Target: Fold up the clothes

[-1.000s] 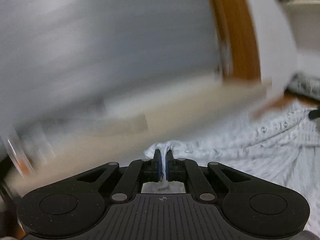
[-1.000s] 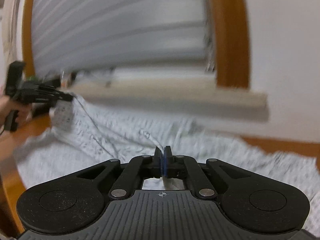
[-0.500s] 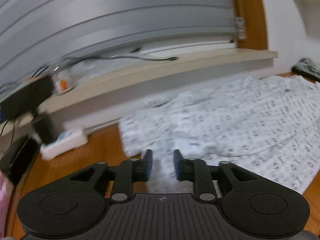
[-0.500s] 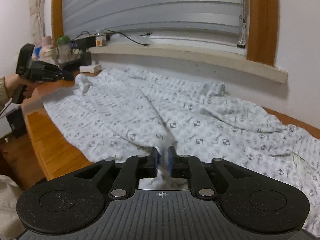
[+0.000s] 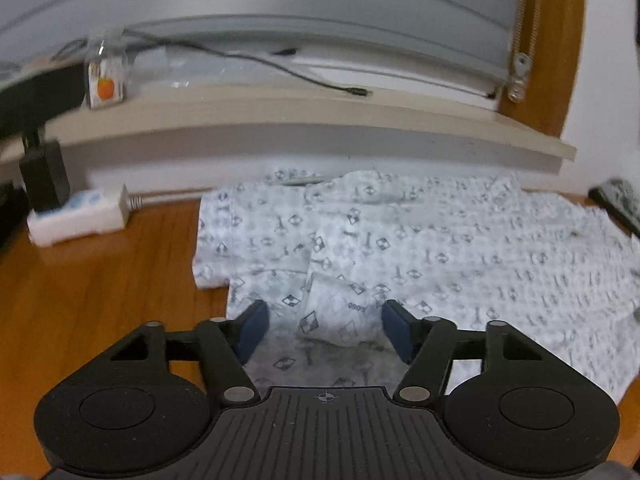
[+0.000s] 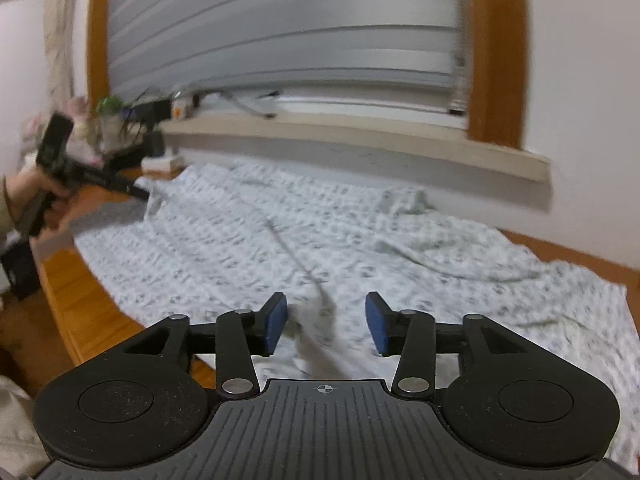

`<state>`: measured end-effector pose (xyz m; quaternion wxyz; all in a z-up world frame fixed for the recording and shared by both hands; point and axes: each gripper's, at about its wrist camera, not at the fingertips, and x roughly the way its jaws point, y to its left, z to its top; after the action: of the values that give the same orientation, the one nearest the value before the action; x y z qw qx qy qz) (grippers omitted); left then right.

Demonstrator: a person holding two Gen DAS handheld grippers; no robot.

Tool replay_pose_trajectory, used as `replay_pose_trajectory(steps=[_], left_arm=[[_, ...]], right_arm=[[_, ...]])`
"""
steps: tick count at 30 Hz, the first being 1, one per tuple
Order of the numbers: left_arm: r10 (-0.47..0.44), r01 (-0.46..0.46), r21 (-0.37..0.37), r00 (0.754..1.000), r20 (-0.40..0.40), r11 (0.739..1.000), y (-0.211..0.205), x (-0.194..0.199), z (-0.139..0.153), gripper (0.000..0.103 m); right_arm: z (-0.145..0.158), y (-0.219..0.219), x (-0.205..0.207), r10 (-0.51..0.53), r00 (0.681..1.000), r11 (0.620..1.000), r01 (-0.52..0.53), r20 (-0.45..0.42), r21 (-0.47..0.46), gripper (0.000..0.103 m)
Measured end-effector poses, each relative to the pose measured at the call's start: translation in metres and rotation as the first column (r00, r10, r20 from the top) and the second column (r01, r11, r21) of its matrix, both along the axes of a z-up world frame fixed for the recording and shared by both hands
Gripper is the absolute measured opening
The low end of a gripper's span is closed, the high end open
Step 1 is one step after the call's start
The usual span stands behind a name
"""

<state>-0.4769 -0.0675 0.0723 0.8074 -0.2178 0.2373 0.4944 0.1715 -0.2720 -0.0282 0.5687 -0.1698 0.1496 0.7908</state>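
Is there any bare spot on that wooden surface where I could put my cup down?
Yes: the bare wood left of the patterned garment, in front of the white power strip. A narrow strip of wood also shows along the garment's near edge in the right wrist view. The windowsill is crowded with a small bottle and a cable.

A home room. Wood-framed window with grey blind; sill cluttered with a cable and small bottle. Patterned cloth lay on a wooden worktop.
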Motion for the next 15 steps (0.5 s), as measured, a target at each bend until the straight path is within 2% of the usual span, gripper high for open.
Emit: replay_pose_trajectory(steps=[1,3,5,8,12,13,15], left_arm=[[0.006,-0.006,-0.004,1.000,0.019,1.000,0.000,-0.001,-0.001,0.046],[0.021,-0.021,0.002,0.999,0.043,1.000,0.001,-0.002,-0.001,0.031],[0.014,-0.015,0.016,0.998,0.056,1.000,-0.002,-0.002,0.003,0.007],[0.002,-0.005,0.052,0.998,0.060,0.999,-0.012,-0.004,0.016,0.006],[-0.013,0.004,0.113,0.997,0.073,0.994,-0.048,-0.021,0.042,0.006],[-0.012,0.005,0.119,0.998,0.063,0.993,-0.059,-0.028,0.045,0.006],[-0.024,0.022,0.084,1.000,0.018,0.996,-0.075,-0.035,0.039,0.008]], right_arm=[[0.000,-0.001,0.008,-0.023,0.999,1.000,0.023,-0.026,0.007,0.052],[0.000,-0.002,0.024,-0.076,0.995,0.997,0.077,-0.069,0.012,0.053],[-0.003,0.001,0.034,-0.127,0.990,0.992,0.128,-0.054,0.016,0.054],[-0.010,0.007,0.044,-0.184,0.983,0.983,0.184,-0.013,0.028,0.054],[-0.016,0.017,0.066,-0.263,0.964,0.965,0.263,-0.046,-0.008,0.054],[-0.018,0.020,0.071,-0.270,0.962,0.963,0.268,-0.052,-0.029,0.054],[-0.023,0.024,0.077,-0.272,0.961,0.961,0.269,-0.049,-0.061,0.055]])
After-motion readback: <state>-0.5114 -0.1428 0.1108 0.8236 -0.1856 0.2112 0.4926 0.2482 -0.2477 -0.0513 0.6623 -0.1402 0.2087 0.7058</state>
